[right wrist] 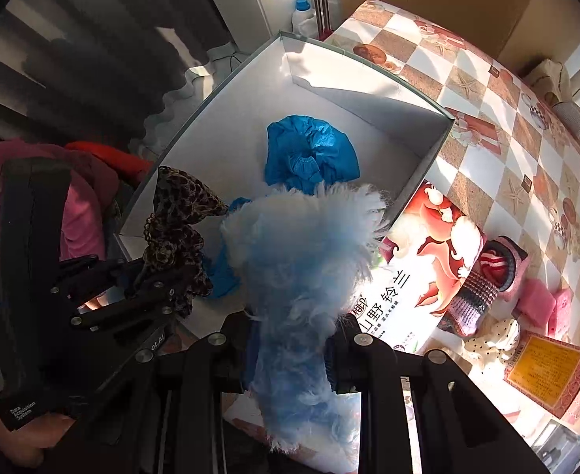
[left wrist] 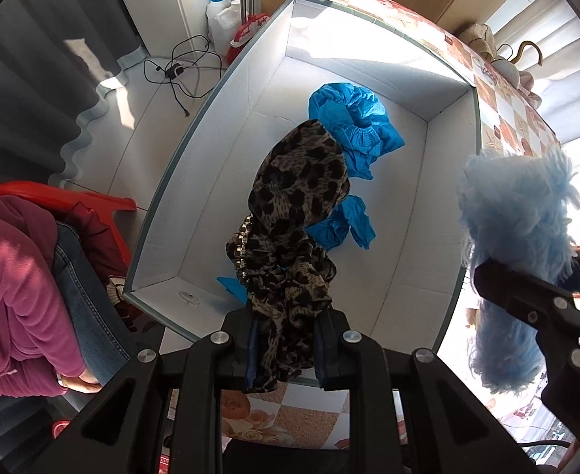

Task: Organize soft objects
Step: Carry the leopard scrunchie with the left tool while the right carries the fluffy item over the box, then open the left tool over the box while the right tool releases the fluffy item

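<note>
Leopard-print scarf (left wrist: 290,237) clamped in the left claw (left wrist: 286,349) dangles over the white box (left wrist: 440,181), blue shoe covers (left wrist: 349,118) lying just ahead, while the right claw (right wrist: 290,349) alongside grips a fluffy light-blue duster (right wrist: 294,260) above the checkered counter (right wrist: 527,150).

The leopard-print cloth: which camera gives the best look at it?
The left wrist view. There the leopard-print cloth fills the centre, clamped in the left gripper over the white box. The right wrist view shows it smaller, off to the side and partly hidden behind that gripper.
</note>
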`<state>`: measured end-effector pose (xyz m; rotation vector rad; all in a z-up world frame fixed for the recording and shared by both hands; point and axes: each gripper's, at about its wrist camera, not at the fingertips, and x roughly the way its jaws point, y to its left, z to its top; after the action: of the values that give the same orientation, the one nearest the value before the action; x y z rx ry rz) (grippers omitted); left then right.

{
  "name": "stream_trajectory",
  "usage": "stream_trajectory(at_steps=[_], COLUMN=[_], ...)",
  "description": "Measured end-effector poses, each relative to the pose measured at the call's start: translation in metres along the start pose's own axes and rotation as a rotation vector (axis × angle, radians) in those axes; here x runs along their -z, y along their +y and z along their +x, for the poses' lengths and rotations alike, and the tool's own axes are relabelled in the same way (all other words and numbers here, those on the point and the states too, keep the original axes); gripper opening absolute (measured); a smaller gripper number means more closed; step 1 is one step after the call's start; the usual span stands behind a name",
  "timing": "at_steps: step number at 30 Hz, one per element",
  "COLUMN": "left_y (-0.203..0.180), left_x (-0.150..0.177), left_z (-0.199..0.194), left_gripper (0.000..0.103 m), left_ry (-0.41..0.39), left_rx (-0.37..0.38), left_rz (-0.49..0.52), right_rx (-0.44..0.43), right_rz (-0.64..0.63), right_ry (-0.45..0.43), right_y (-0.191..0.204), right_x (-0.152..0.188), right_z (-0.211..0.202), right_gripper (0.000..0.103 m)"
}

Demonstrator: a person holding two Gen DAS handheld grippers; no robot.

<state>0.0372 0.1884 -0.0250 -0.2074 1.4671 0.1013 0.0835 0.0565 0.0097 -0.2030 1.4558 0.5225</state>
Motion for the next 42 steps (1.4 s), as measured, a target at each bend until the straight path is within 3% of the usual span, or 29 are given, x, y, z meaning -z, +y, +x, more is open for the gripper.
stream_trajectory(at_steps=[12, 19, 36, 38, 40, 42], left_y=[0.02, 0.015, 0.017, 0.016, 0.014, 0.014], left_x=[-0.036, -0.042, -0.054, -0.054, -0.054, -0.054], left_z=[0.009, 0.022, 0.025, 0.024, 0.023, 0.019], left_gripper=[0.024, 0.024, 0.03, 0.037, 0.063, 0.068], left_ry=[-0.001, 0.019, 0.011, 0.01, 0.007, -0.011], left_rx=[0.093, 0.043, 0.032, 0.03, 0.017, 0.006], left_rz=[-0.007, 0.037, 0.068, 0.076, 0.083, 0.084], right_rx=[-0.014, -0.033, 0.017, 0.017, 0.025, 0.028], right_rz=[0.078, 0.118, 0.109, 0.113, 0.122, 0.125], right_ry=[0.012, 0.018, 0.015, 0.013, 0.001, -0.022], right_y=[-0.006, -0.005, -0.009, -0.01, -0.011, -0.012], right_x=[-0.036, -0.051, -0.074, -0.076, -0.077, -0.077], right_z=[0.009, 0.017, 0.022, 0.021, 0.018, 0.013], right_gripper=[0.027, 0.027, 0.027, 0.039, 0.056, 0.058])
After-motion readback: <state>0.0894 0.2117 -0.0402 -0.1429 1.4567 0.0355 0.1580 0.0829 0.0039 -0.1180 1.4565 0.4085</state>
